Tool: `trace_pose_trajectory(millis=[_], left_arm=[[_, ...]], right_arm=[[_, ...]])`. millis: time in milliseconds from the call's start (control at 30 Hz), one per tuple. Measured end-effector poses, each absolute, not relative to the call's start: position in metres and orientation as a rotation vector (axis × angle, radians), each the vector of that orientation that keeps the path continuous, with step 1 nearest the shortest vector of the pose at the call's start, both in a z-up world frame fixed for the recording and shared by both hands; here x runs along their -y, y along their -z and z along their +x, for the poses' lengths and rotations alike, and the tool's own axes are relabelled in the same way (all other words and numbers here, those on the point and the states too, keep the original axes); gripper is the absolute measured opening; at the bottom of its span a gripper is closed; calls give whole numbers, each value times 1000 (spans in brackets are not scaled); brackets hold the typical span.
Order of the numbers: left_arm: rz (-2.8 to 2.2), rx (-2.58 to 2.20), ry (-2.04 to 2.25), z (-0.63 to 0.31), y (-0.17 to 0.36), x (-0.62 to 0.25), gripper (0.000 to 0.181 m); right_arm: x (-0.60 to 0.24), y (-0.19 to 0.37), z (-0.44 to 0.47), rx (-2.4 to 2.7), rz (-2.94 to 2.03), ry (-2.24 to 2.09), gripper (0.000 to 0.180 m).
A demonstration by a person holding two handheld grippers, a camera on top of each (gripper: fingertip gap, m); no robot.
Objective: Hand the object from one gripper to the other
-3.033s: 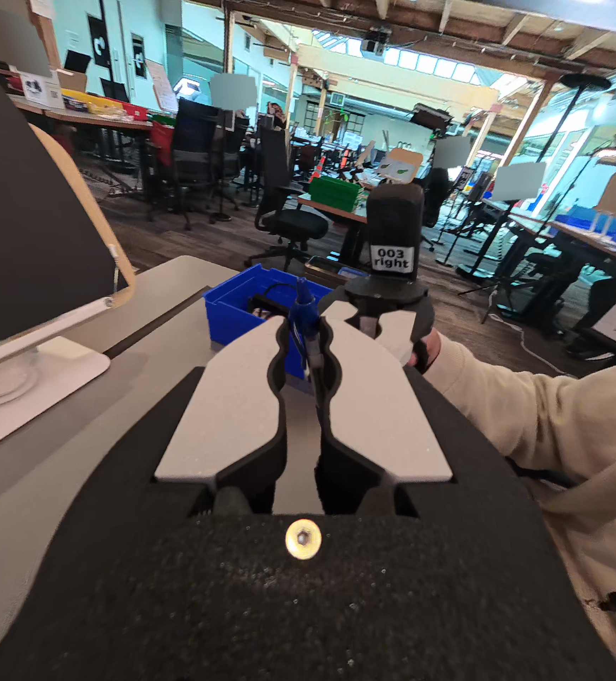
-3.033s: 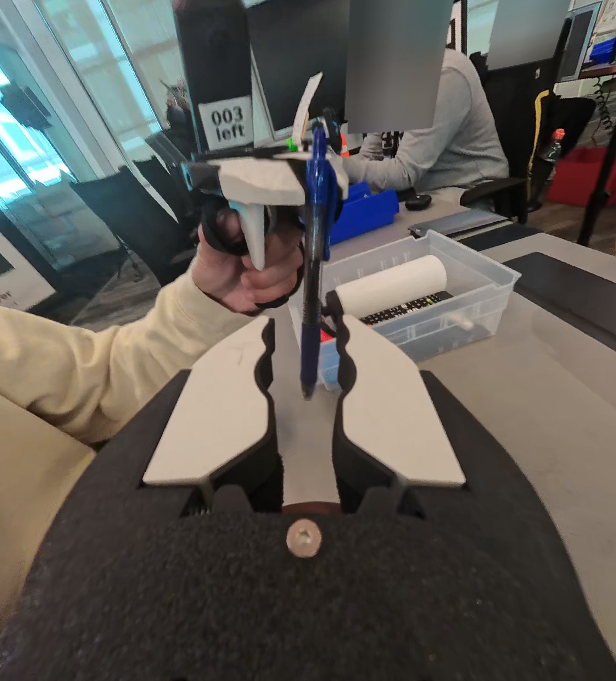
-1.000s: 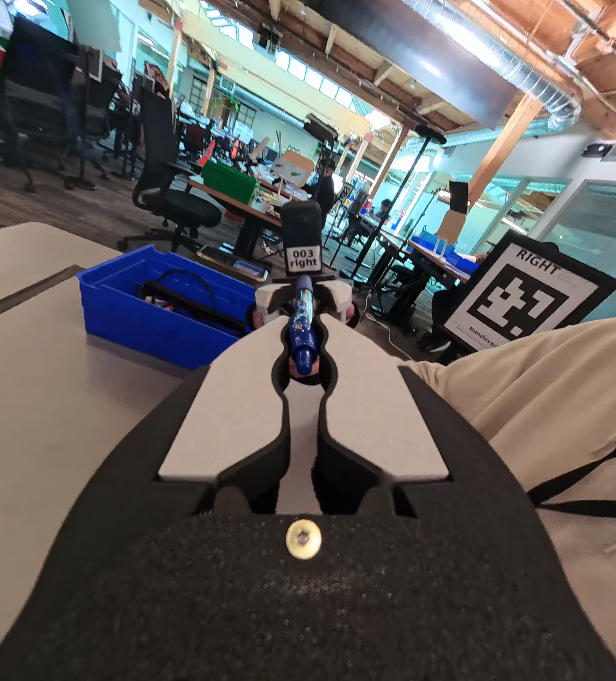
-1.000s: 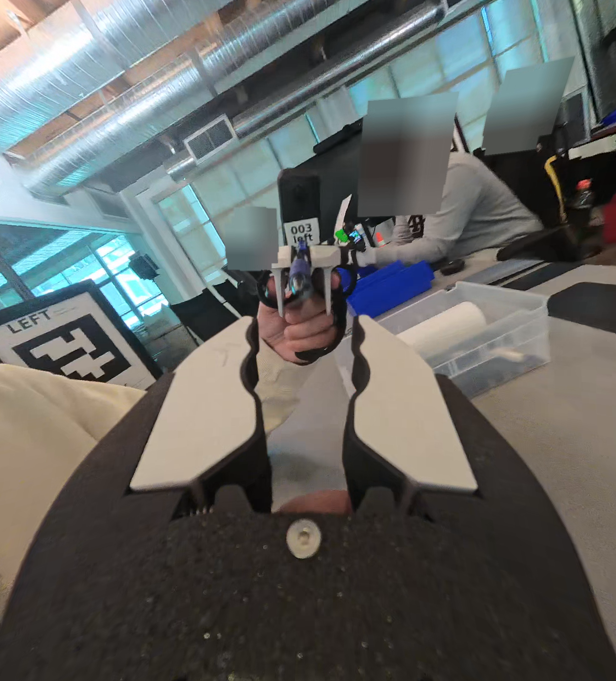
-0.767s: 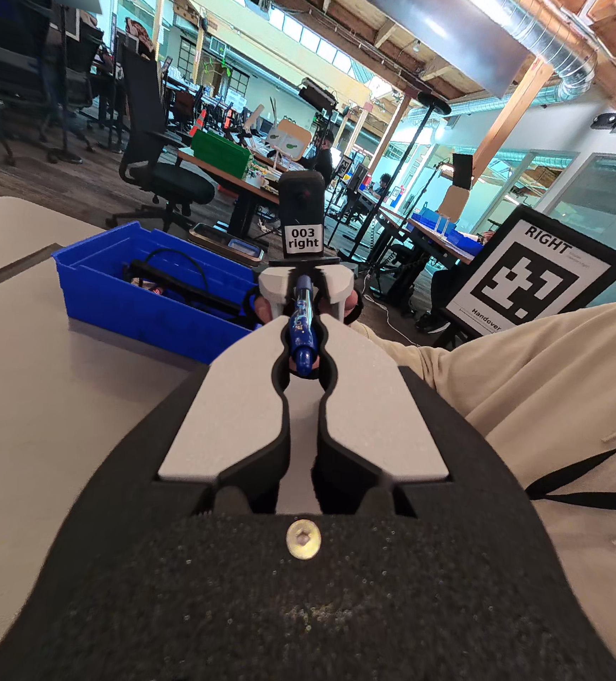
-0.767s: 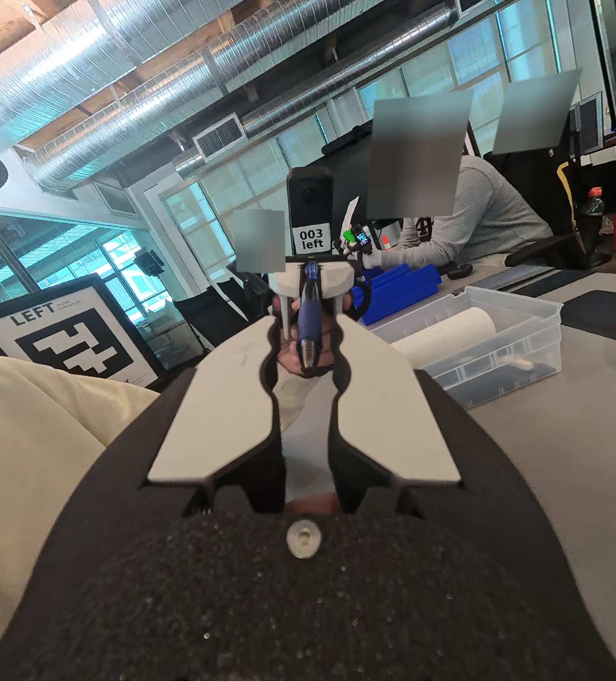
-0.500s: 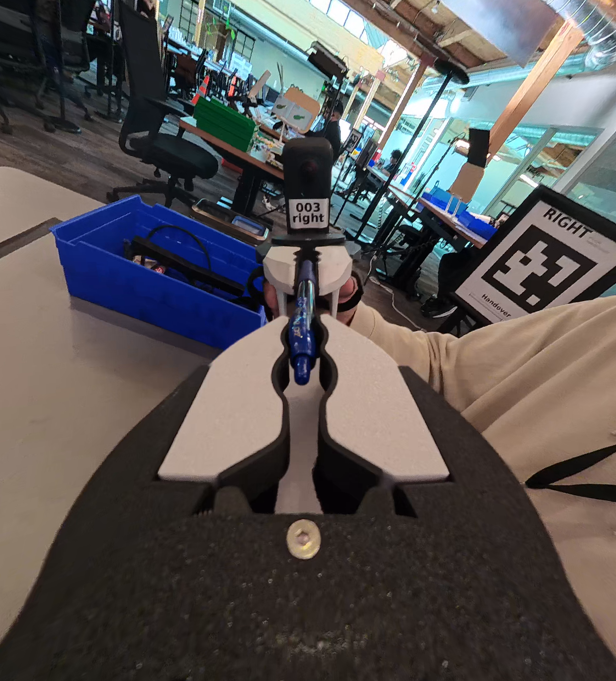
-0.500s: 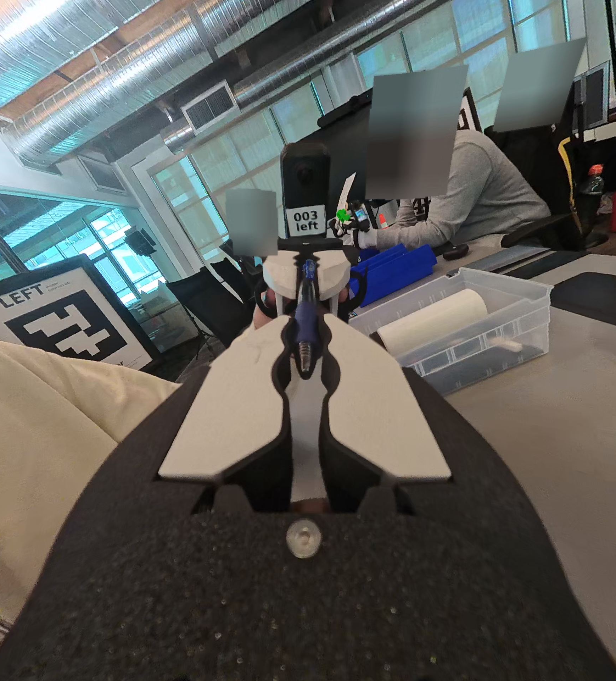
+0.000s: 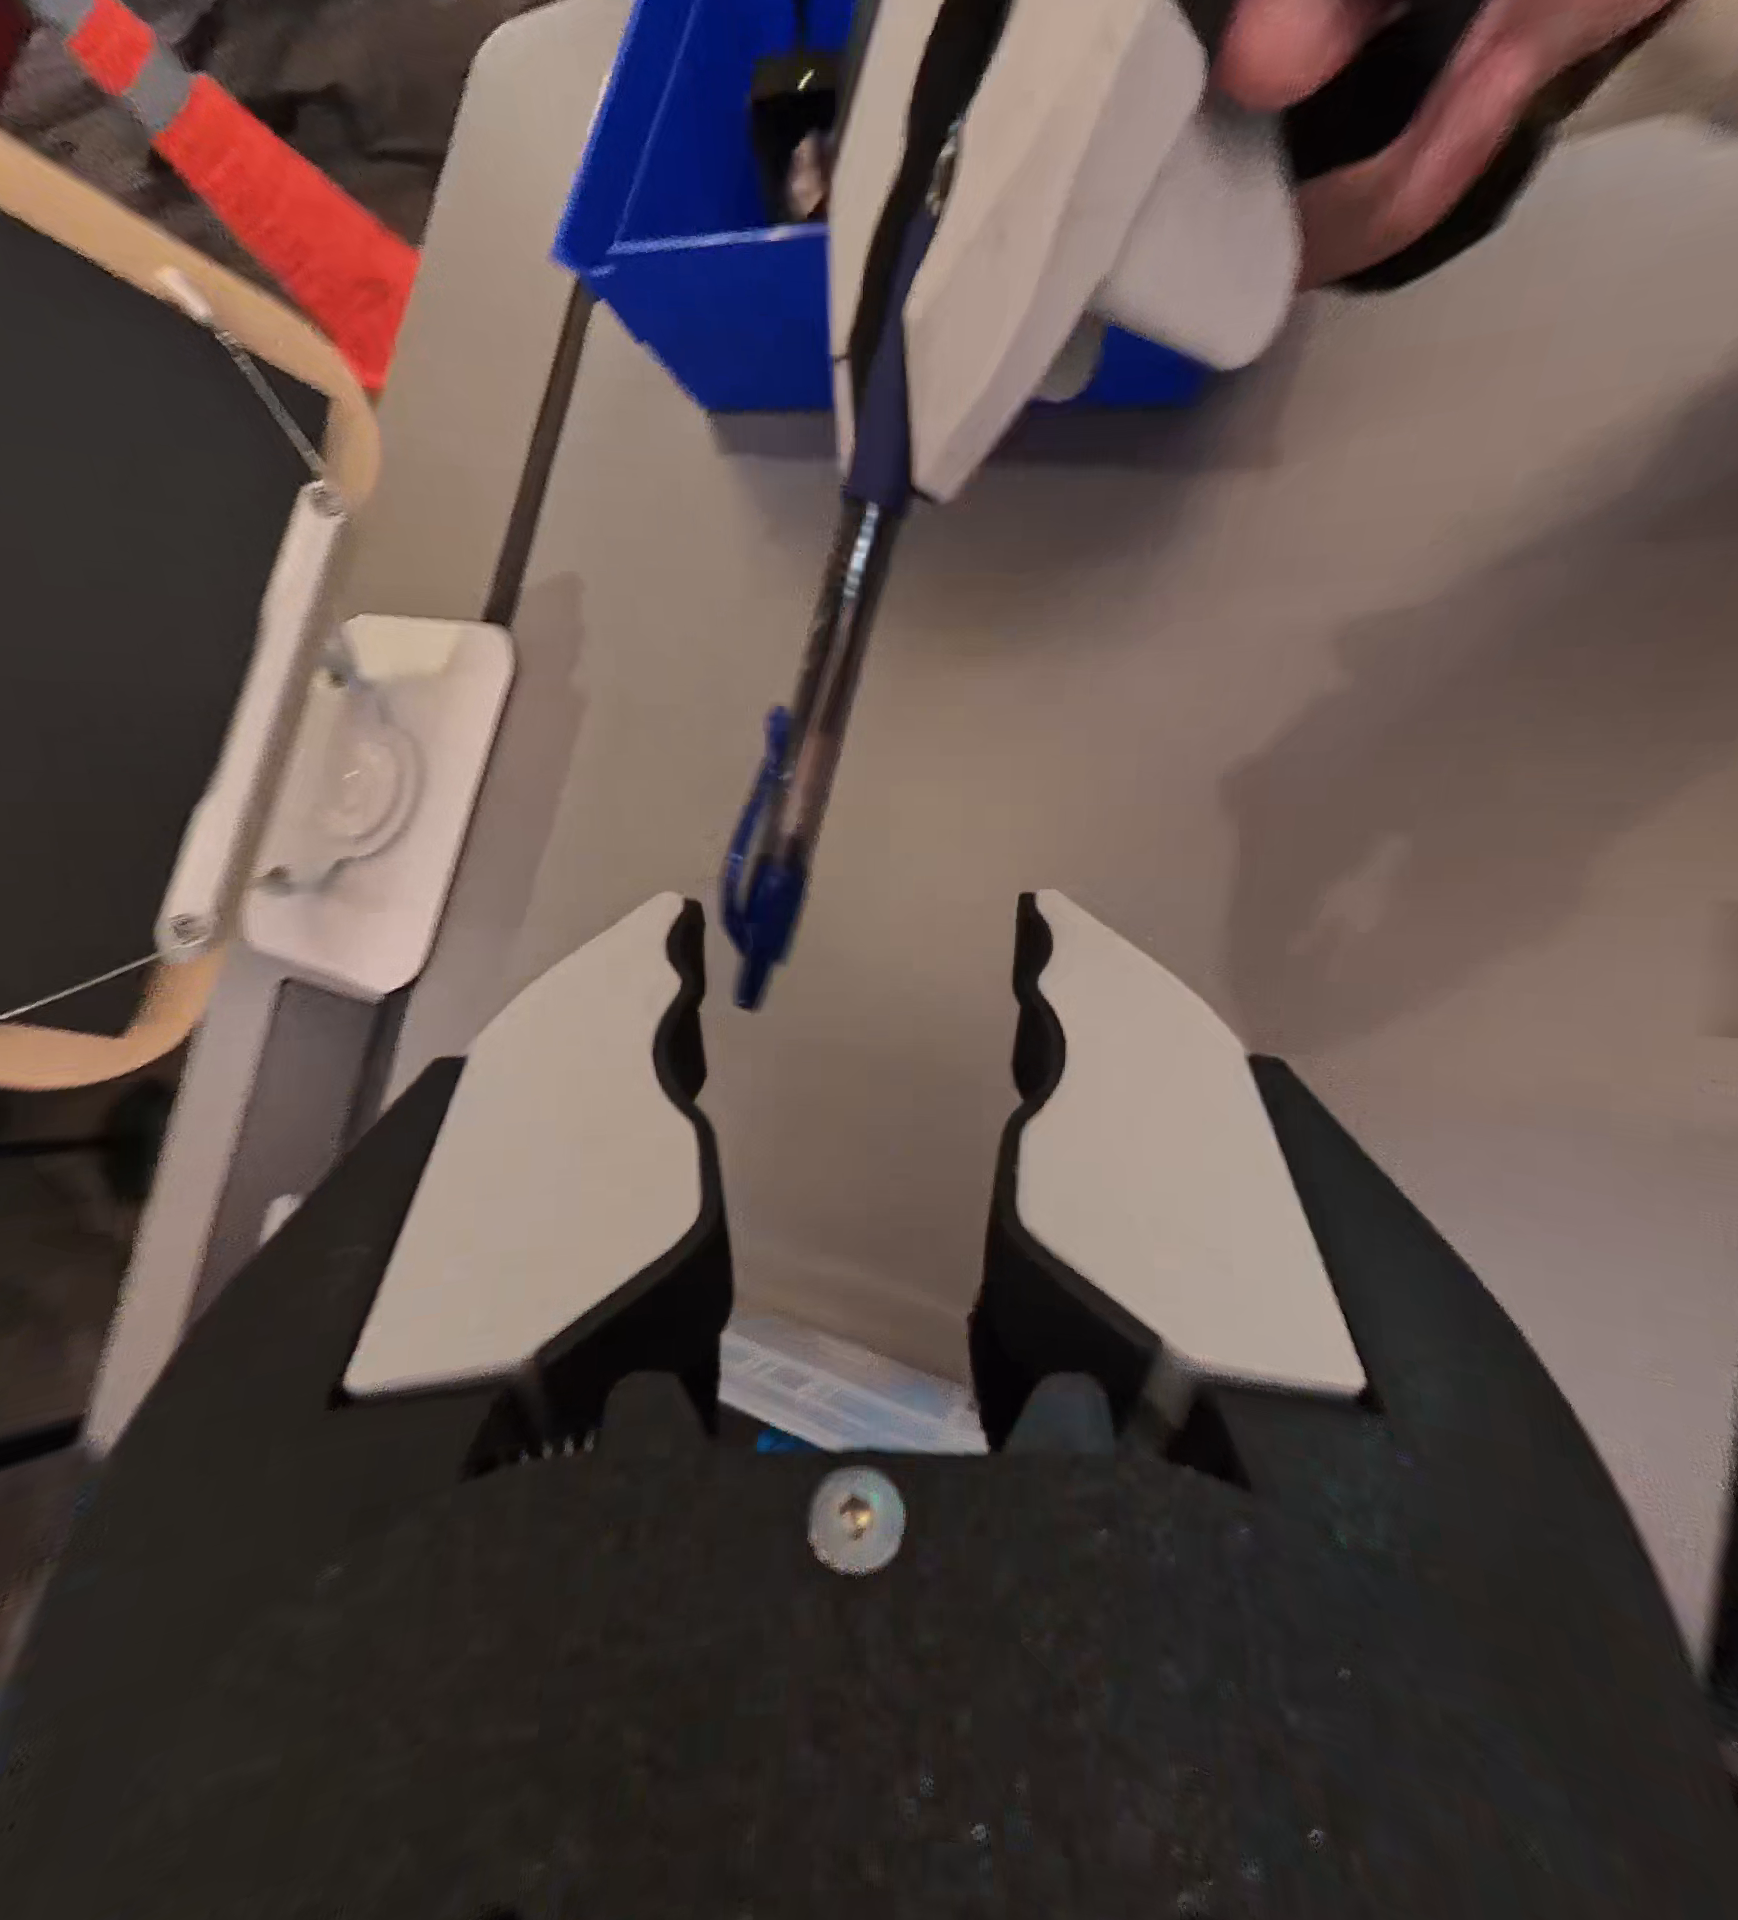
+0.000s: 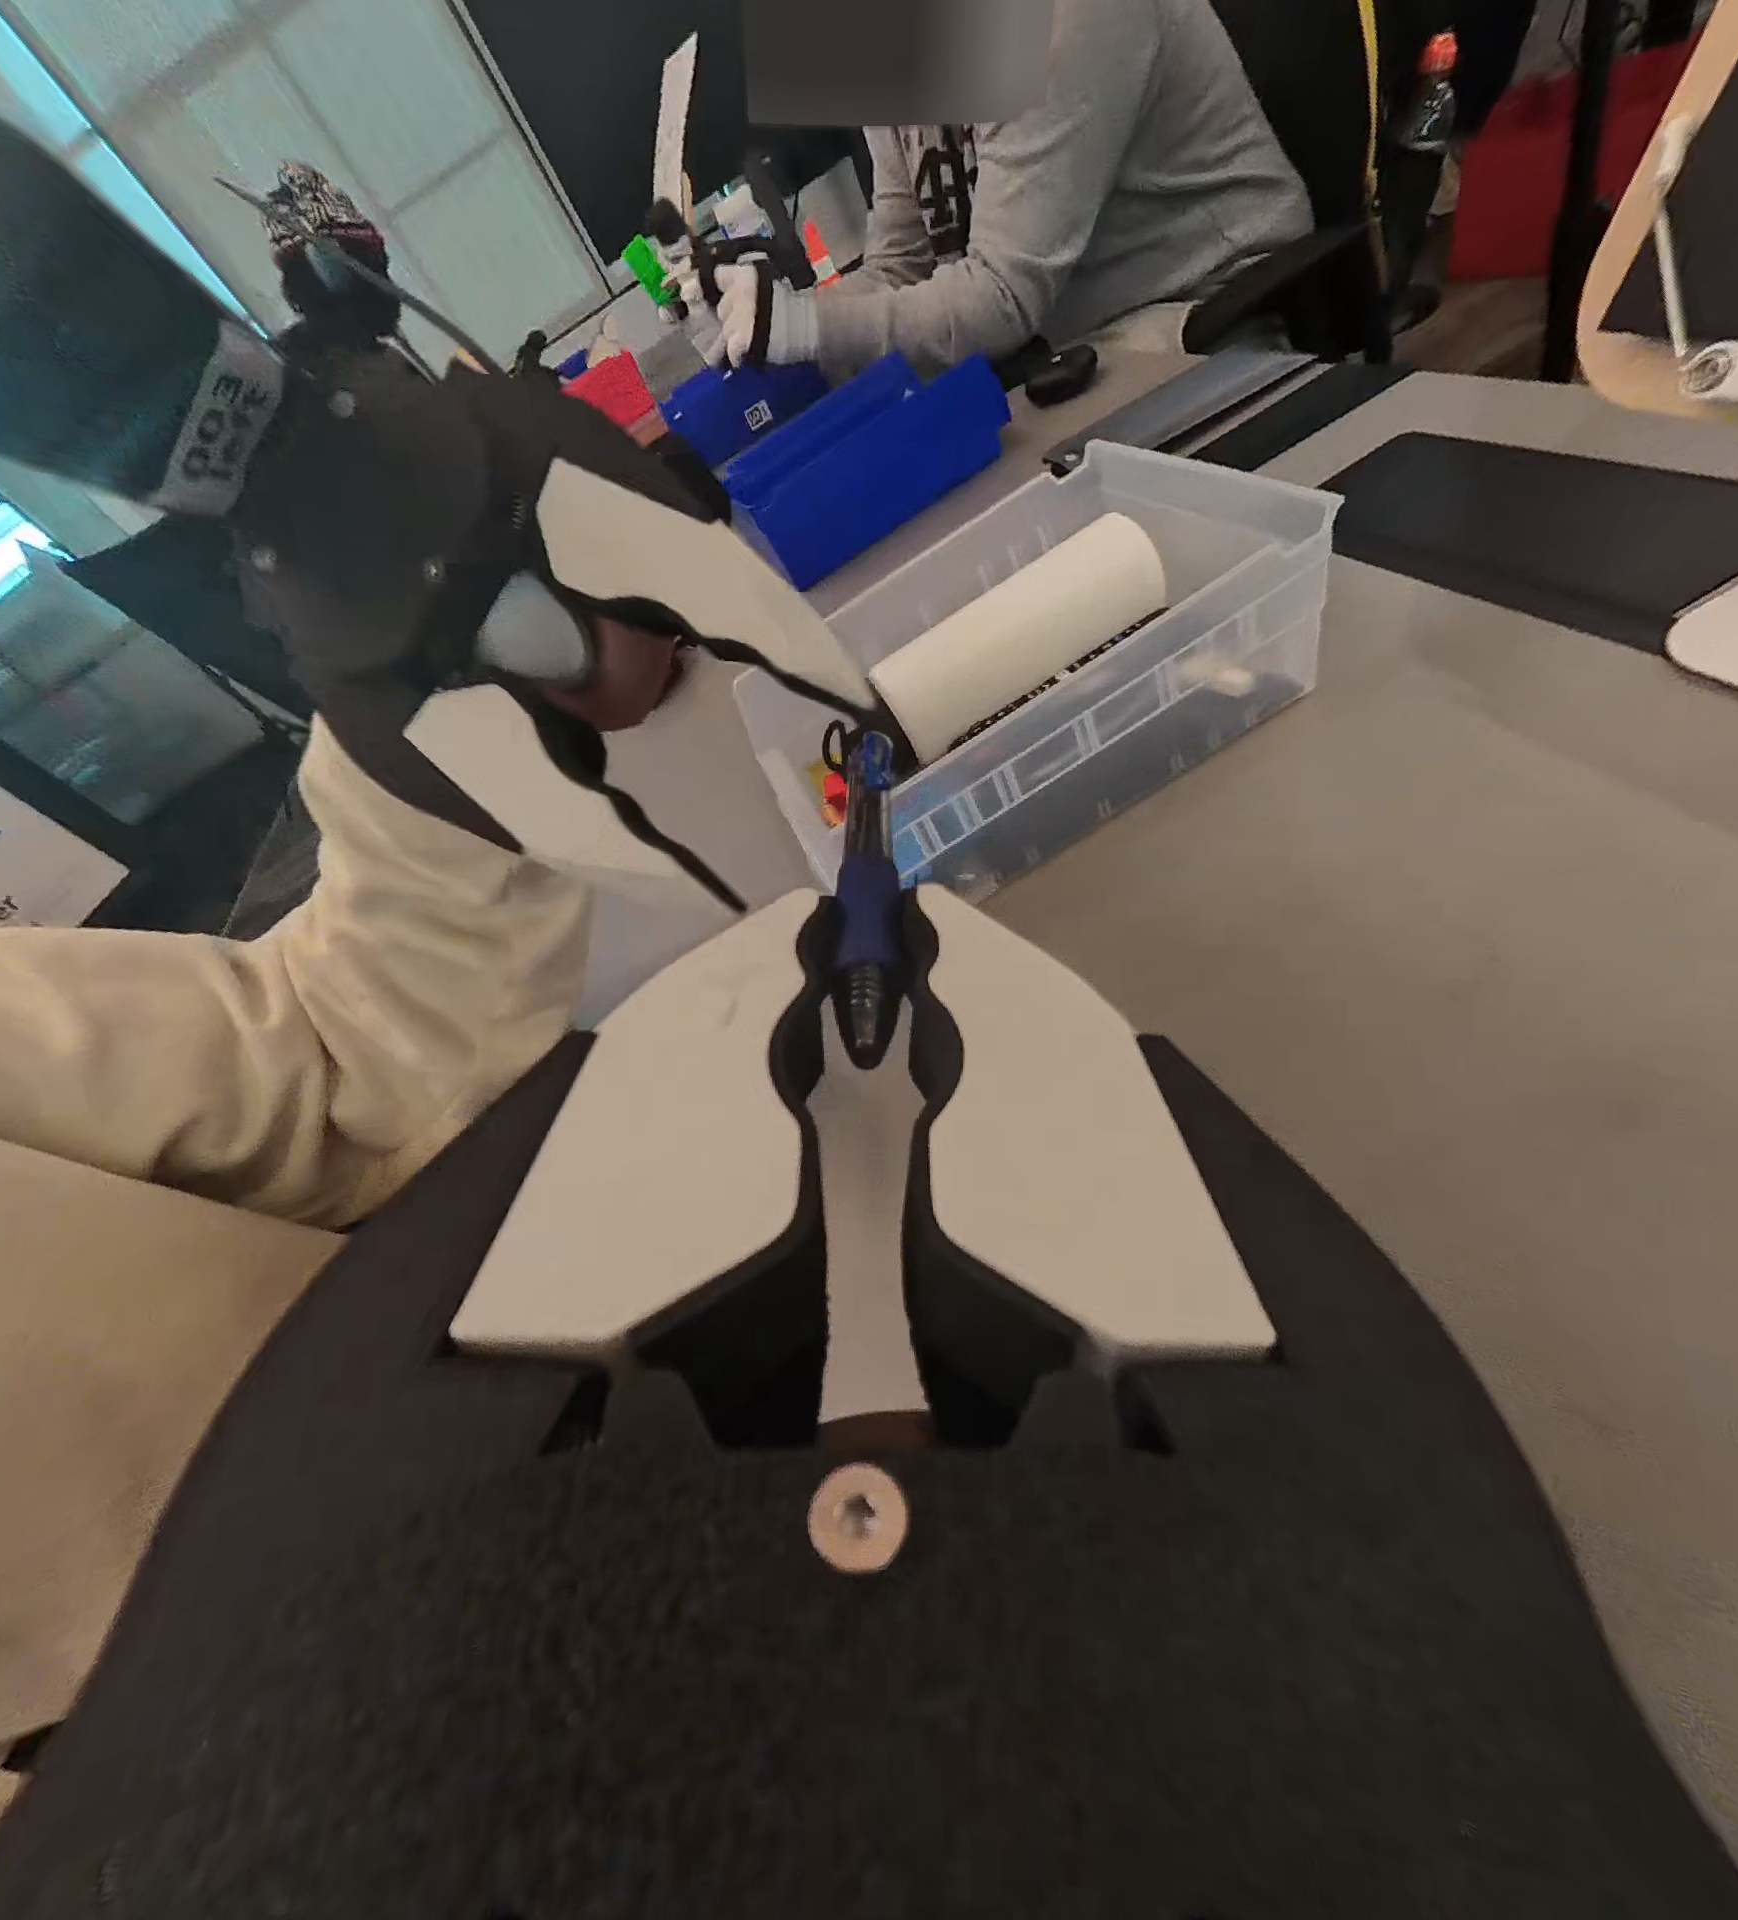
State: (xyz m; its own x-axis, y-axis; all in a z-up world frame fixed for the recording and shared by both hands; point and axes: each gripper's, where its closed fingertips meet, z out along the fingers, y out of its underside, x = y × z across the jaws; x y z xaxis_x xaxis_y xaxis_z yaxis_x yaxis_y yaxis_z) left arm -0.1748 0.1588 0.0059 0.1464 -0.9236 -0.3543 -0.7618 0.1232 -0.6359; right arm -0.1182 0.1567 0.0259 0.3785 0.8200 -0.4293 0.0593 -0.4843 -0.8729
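Observation:
A blue pen (image 9: 823, 675) hangs over the grey table (image 9: 1312, 675), held at its grip end by my right gripper (image 9: 891, 468), which comes in from the top of the left wrist view. My left gripper (image 9: 857, 914) is open and empty. The pen's clip end is just in front of its left finger (image 9: 574, 1122), apart from it. In the right wrist view my right gripper (image 10: 867, 909) is shut on the pen (image 10: 863, 821), whose tip points back at the camera. The open left gripper (image 10: 808, 810) shows at upper left, held by a hand in a cream sleeve (image 10: 221, 1018).
A blue bin (image 9: 699, 260) stands behind the pen. A monitor (image 9: 65, 571) on a white foot (image 9: 366, 810) stands at the left. A clear bin (image 10: 1249, 644) holds a white roll (image 10: 1021, 613). A person (image 10: 1052, 208) sits at a far desk with blue bins (image 10: 865, 436). The left gripper's tips are roughly 7 cm from the right gripper's.
Half a second ago both grippers were shut on the pen. Now my left gripper has opened, let go and tilted down toward the table. The right gripper keeps the pen.

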Motion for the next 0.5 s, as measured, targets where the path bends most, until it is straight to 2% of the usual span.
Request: trace_pose_trajectory(millis=[167,267,333,500], left_arm=[[-1641,-1651,67,-171,4,-170,58],[-1641,-1681,16,-172,13,-174,41],[-1626,-1714,-19,-174,20,-175,17],[-1628,-1726,-10,-173,26,-178,16]], right_arm=[[-151,-18,-128,764,-1854,-1258,11],[-148,-14,-133,786,-1861,-1260,11],[-149,-11,-134,793,-1871,-1244,11],[-154,-9,-134,779,-1866,-1217,11]])
